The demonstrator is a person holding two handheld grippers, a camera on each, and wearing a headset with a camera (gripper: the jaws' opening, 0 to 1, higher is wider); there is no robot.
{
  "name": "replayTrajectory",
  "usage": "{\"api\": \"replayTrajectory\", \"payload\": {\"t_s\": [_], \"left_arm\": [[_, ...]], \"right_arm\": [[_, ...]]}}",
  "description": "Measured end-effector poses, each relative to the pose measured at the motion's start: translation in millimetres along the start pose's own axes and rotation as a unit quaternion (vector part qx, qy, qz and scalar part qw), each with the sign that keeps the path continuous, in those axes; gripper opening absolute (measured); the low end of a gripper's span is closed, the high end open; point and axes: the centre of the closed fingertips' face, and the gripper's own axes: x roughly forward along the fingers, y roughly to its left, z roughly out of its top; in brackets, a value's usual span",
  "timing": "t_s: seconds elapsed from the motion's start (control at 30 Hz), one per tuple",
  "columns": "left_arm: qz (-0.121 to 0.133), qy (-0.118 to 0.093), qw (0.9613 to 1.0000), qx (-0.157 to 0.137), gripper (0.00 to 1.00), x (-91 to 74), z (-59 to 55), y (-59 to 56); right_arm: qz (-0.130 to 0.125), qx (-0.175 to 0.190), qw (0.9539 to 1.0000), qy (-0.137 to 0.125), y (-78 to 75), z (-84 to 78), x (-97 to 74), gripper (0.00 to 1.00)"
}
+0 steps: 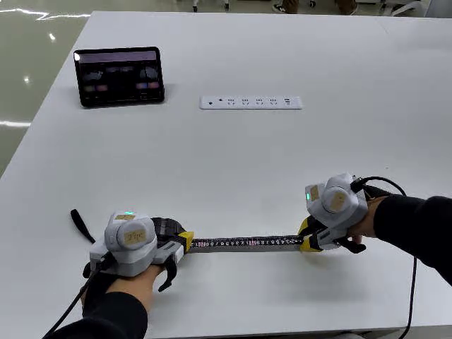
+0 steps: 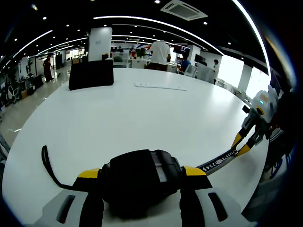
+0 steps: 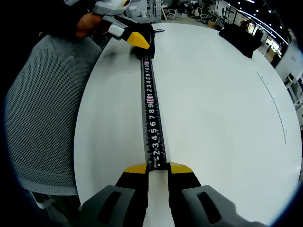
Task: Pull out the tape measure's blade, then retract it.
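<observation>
The black tape measure case [image 2: 142, 177] sits between the yellow-tipped jaws of my left gripper [image 1: 180, 244], which is shut on it at the table's front left. Its wrist strap [image 1: 81, 224] trails off to the left. The dark blade [image 1: 244, 244] with white numerals runs rightward flat over the white table [image 1: 233, 162] to my right gripper [image 1: 308, 237]. That gripper is shut on the blade's end [image 3: 156, 163]. In the right gripper view the blade [image 3: 150, 104] stretches away to the case [image 3: 147, 47] and the left gripper [image 3: 135, 39]. In the left gripper view the right gripper [image 2: 242, 144] pinches the blade [image 2: 220, 161].
A black tablet [image 1: 119, 75] stands at the back left of the table. A white power strip [image 1: 251, 102] lies at the back centre. A cable [image 1: 413, 282] hangs from the right gripper over the front edge. People stand in the room beyond the table [image 2: 158, 52].
</observation>
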Motion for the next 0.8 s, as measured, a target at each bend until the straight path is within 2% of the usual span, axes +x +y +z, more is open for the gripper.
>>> {"api": "replayTrajectory", "payload": {"t_s": [0.8], "left_arm": [[-0.009,0.005,0.9999,-0.006,0.61,-0.9,-0.5,-0.9]], "right_arm": [[-0.003,-0.024,0.9997,-0.009,0.2,12.7,4.6,0.11]]}}
